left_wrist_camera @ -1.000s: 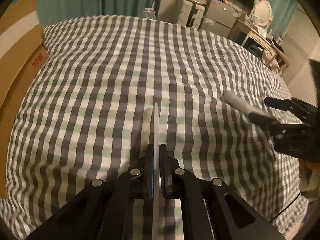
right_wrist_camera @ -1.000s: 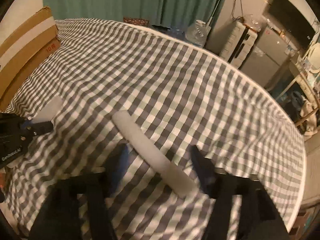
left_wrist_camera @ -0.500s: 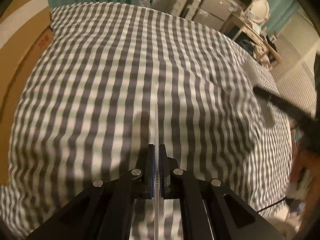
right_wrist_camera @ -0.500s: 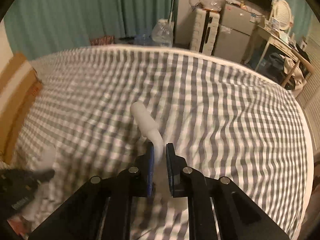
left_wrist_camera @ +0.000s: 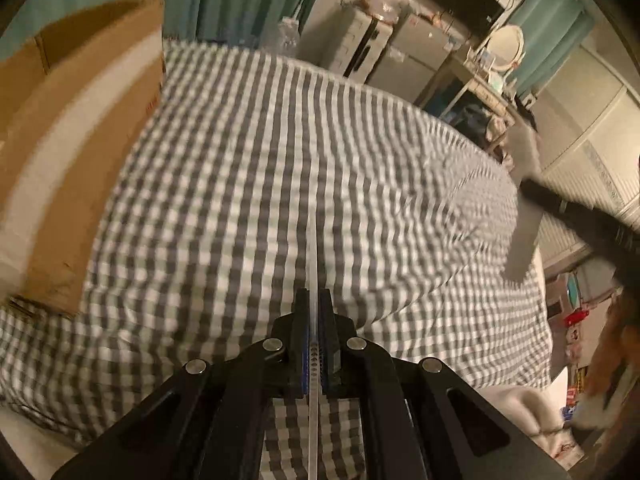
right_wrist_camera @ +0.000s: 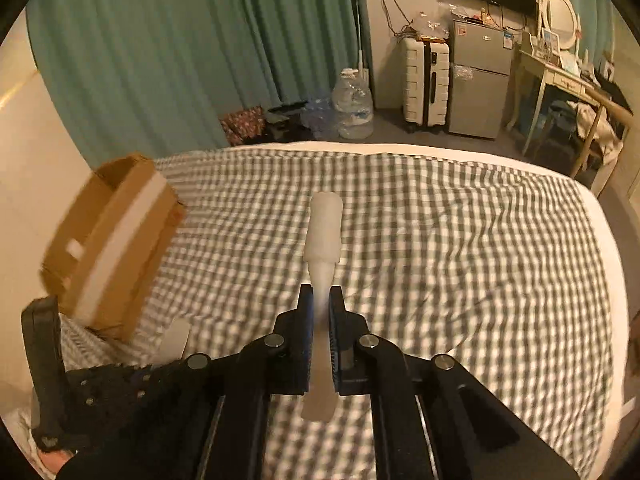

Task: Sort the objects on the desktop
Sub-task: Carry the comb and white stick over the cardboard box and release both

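Note:
A thin, flat, pale strip (left_wrist_camera: 314,240) shows edge-on between the fingers of my left gripper (left_wrist_camera: 314,297), which is shut on it above the checked bedsheet (left_wrist_camera: 240,152). In the right wrist view the same strip (right_wrist_camera: 175,339) pokes out at the lower left. My right gripper (right_wrist_camera: 318,293) is shut on a white tube (right_wrist_camera: 324,232), cap end pointing away and flat end behind the fingers. The tube hangs clear of the sheet. From the left wrist view the tube (left_wrist_camera: 524,224) is blurred at the right edge.
An open cardboard box (left_wrist_camera: 80,140) stands at the left side of the bed, also in the right wrist view (right_wrist_camera: 112,240). Beyond the bed's far edge are green curtains, a water bottle (right_wrist_camera: 354,108), a suitcase (right_wrist_camera: 426,80) and a small fridge (right_wrist_camera: 480,80).
My right gripper closed on the white tube and lifted it off the sheet. My left gripper rose with the strip, and the cardboard box has come closer in its view.

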